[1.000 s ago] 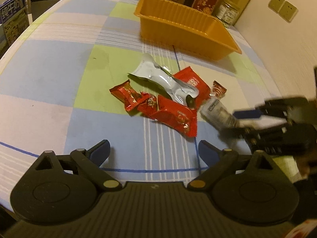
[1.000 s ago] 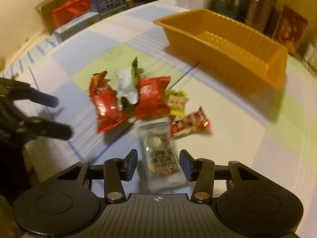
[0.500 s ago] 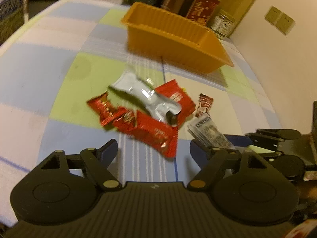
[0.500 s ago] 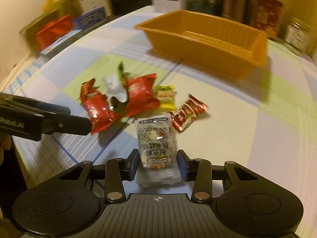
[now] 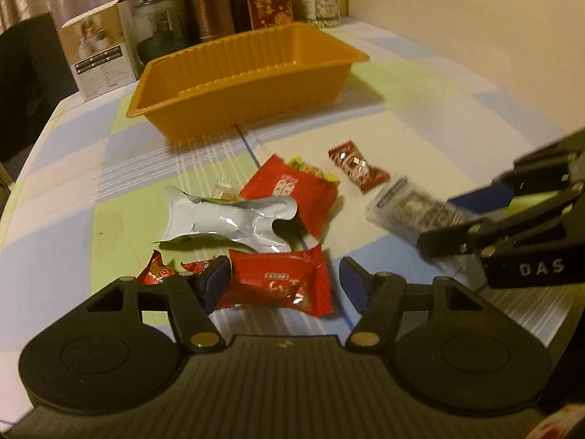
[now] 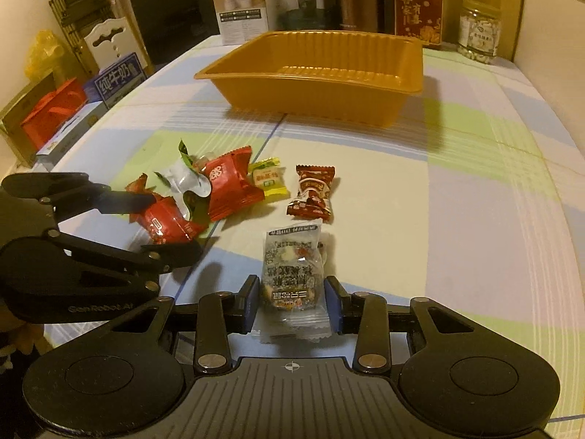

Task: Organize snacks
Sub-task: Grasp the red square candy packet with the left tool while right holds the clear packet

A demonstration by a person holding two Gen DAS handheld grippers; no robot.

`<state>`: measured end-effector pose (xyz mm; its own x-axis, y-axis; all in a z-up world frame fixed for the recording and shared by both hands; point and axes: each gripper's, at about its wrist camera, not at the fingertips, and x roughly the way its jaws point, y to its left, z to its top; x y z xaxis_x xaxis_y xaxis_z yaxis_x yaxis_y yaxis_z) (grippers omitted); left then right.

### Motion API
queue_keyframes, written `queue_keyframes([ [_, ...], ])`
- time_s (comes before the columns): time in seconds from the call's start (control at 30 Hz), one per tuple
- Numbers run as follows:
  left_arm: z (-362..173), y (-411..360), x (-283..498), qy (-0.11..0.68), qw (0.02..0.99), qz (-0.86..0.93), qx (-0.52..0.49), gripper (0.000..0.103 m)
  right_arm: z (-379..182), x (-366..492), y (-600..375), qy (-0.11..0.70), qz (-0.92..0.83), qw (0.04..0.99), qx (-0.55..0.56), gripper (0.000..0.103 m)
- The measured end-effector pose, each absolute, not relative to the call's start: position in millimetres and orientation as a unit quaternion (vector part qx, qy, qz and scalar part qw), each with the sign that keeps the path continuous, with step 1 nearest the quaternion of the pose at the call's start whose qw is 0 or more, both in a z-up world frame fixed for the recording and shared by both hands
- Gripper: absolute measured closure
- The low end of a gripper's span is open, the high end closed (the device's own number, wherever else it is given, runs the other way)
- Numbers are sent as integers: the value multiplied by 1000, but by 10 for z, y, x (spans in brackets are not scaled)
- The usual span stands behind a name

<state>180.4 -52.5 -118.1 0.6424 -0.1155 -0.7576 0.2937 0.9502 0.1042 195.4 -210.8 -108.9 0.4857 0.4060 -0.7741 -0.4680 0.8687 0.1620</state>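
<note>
Both tools have advanced, jaws closing. Left wrist view: left tool point(image 5: 285, 280), still apart, brackets a red foil snack packet point(image 5: 279, 281) on the checked table point(image 5: 420, 139). Right wrist view: right tool point(image 6: 292, 301) flanks a clear nut packet point(image 6: 292, 274), contact unclear; the orange plastic tray point(image 6: 318, 77) sits beyond.

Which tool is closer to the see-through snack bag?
Right. The right tool has the see-through bag between its fingers, which have just been closing. The left tool sits off to the side, around a red packet.

checked tablecloth point(image 6: 457, 197) carries orange tray point(image 6: 321, 87), snack packets point(image 6: 234, 183)
</note>
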Motion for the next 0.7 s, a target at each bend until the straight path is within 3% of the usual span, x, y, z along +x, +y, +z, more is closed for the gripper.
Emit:
queue_keyframes([
  [0.1, -1244, -491, 1791, 413, 897, -118, 107, 41, -1123, 1947, -2081, 433, 251, 865, -40, 64],
  [0.23, -1251, -477, 1775, 411, 898, -116, 108, 54, -1151, 1974, -2065, 426, 250, 869, -37, 60],
  [0.3, -1233, -448, 1787, 415, 898, -116, 92, 57, -1166, 1989, -2033, 424, 249, 870, -41, 48],
  [0.37, -1219, -428, 1797, 418, 897, -115, 86, 59, -1183, 1998, -2001, 419, 251, 872, -44, 47],
  [0.47, -1191, -412, 1782, 420, 897, -114, 76, 60, -1225, 1989, -1951, 418, 246, 872, -59, 50],
  [0.5, -1179, -403, 1769, 420, 898, -114, 69, 60, -1227, 1972, -1947, 415, 242, 875, -62, 62],
  [0.53, -1165, -394, 1755, 420, 898, -112, 63, 60, -1225, 1966, -1944, 415, 239, 876, -63, 64],
  [0.7, -1076, -373, 1639, 419, 900, -111, 43, 60, -1168, 1886, -1984, 418, 223, 880, -42, 65],
])
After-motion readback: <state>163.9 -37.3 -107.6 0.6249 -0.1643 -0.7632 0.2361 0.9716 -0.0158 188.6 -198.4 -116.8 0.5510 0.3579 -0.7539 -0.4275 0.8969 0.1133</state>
